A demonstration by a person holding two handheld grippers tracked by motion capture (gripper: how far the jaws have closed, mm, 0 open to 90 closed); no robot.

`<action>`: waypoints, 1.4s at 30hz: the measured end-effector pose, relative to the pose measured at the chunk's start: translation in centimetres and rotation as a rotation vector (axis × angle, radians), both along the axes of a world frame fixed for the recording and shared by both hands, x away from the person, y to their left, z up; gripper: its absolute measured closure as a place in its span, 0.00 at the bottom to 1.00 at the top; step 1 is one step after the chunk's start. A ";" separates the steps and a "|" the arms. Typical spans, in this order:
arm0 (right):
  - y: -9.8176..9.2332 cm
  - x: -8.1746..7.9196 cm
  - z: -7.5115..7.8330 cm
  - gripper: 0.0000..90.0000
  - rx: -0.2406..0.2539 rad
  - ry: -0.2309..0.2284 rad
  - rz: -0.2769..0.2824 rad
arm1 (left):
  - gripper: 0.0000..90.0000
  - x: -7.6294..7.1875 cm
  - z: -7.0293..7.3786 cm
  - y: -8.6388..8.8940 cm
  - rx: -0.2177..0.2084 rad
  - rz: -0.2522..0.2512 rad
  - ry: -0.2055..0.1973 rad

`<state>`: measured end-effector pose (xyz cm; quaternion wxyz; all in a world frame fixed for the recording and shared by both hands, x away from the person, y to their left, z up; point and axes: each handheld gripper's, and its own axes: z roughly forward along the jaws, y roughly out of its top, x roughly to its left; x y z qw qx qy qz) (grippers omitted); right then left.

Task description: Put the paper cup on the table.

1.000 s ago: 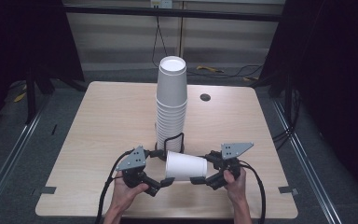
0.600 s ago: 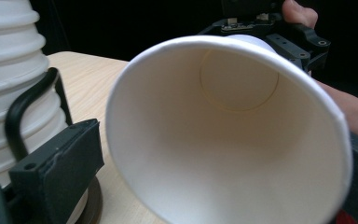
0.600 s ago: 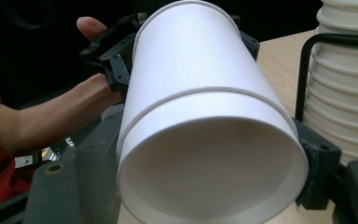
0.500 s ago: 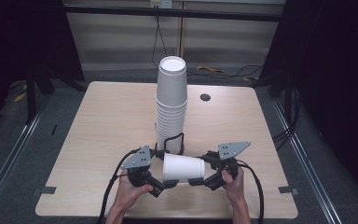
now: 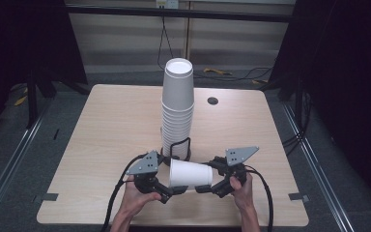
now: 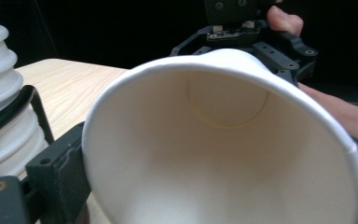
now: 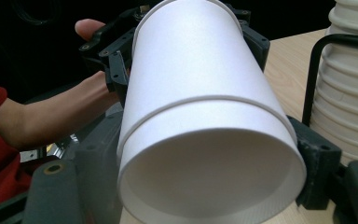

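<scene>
left hand (image 5: 135, 195): comes in at 7 o'clock of the table (image 5: 101, 145), wrapped round the left gripper's body.
left gripper (image 5: 172, 186): points toward 3 o'clock. Jaws sit either side of the cup's mouth end. They have just been closing a little and are clamped on the rim. In the left gripper view, the near jaw lies flush against the rim.
cup (image 5: 191, 174): white paper. Lies level just above the table's near edge at 6 o'clock, spanned between the two grippers. Mouth faces 9 o'clock, base 3 o'clock. A thin ring runs round the wall at mid-length in the right gripper view. Cannot tell if it is one cup or two nested.
cup stack (image 5: 178, 111): tall and upright, near table centre, at 12 o'clock from the held cup and apart from it.
wire holder (image 5: 178, 147): black loop round the stack's foot.
right gripper (image 5: 205, 182): points toward 9 o'clock. Jaws press on both sides of the base end.
right hand (image 5: 244, 191): at 5 o'clock, holding its gripper.
table hole (image 5: 213, 101): dark round spot at 1 o'clock, past the stack.
</scene>
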<state>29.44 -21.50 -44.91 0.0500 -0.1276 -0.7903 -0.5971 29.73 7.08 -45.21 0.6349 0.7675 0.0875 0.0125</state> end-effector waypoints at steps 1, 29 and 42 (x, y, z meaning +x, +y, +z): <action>0.0 0.0 0.0 0.28 0.002 -0.001 0.000 | 0.06 0.0 0.0 0.1 0.004 -0.002 0.006; -0.2 -0.3 -0.9 0.15 -0.001 -0.027 -0.089 | 0.13 -0.2 0.7 0.4 0.055 0.032 0.009; -0.9 -0.7 -1.0 0.15 -0.021 -0.059 -0.182 | 0.13 0.1 1.1 1.6 0.083 0.090 0.036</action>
